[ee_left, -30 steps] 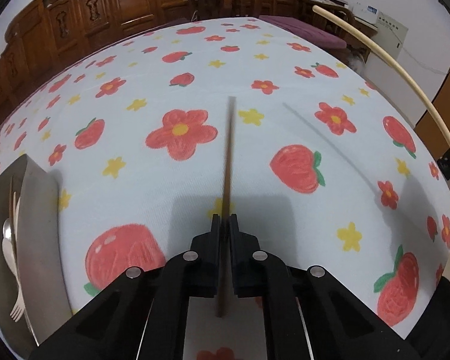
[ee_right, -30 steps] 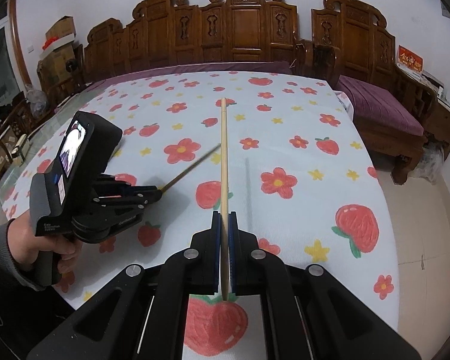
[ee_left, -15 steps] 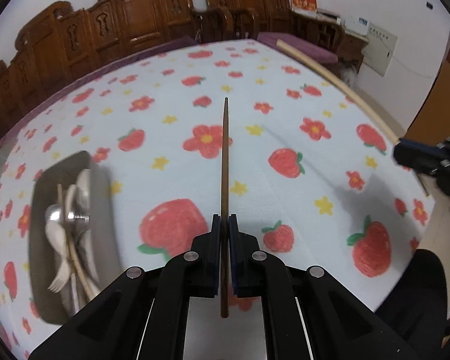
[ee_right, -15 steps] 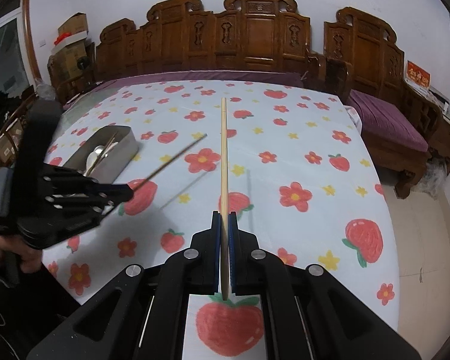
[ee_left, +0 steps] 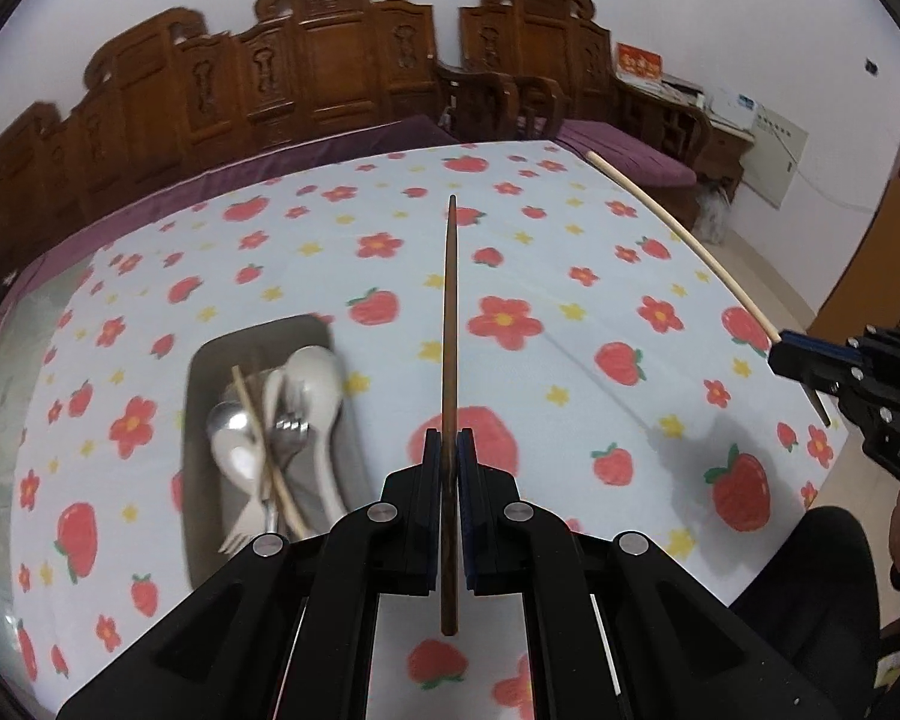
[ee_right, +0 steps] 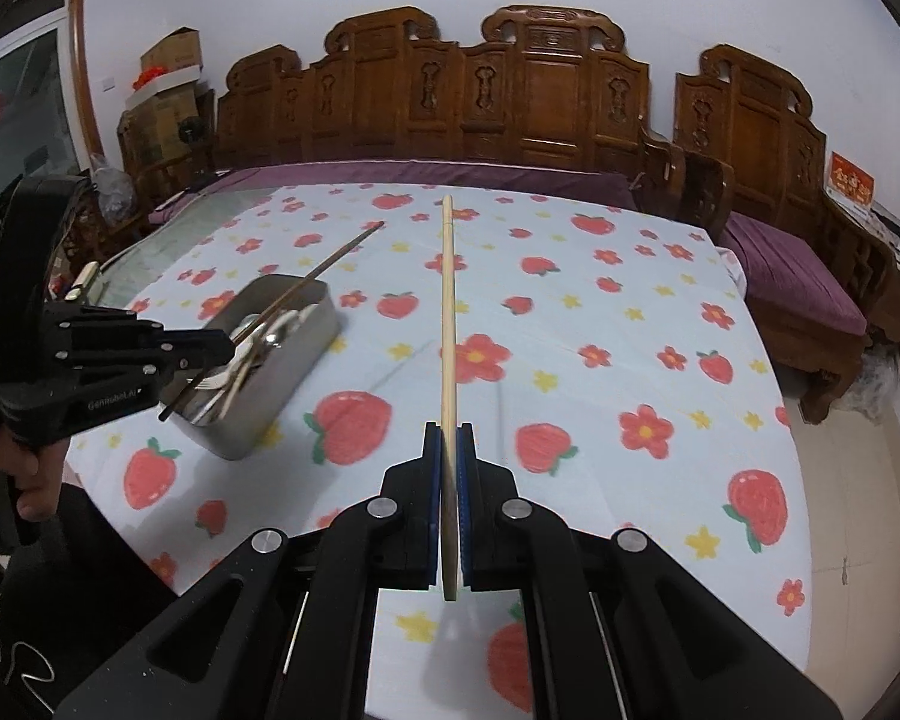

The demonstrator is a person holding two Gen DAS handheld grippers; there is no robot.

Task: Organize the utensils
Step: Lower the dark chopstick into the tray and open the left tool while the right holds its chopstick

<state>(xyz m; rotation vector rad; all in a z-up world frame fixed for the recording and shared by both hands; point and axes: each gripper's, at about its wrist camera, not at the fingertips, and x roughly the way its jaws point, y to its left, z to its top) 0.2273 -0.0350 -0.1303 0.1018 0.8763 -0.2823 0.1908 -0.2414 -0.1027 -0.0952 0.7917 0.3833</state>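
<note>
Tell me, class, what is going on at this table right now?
A person is sorting utensils with a handheld gripper in each hand. The left gripper is shut on a dark wooden chopstick, held above the strawberry tablecloth just right of the metal tray. The right gripper is shut on a pale wooden chopstick. The tray already holds spoons, forks and one pale chopstick. Neither held chopstick is in the tray yet.

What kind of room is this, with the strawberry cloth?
Probably a living or dining room in someone's home. A table wears a strawberry-and-flower tablecloth, carved wooden benches with purple cushions stand behind it, and a metal tray on the table holds spoons and forks.
</note>
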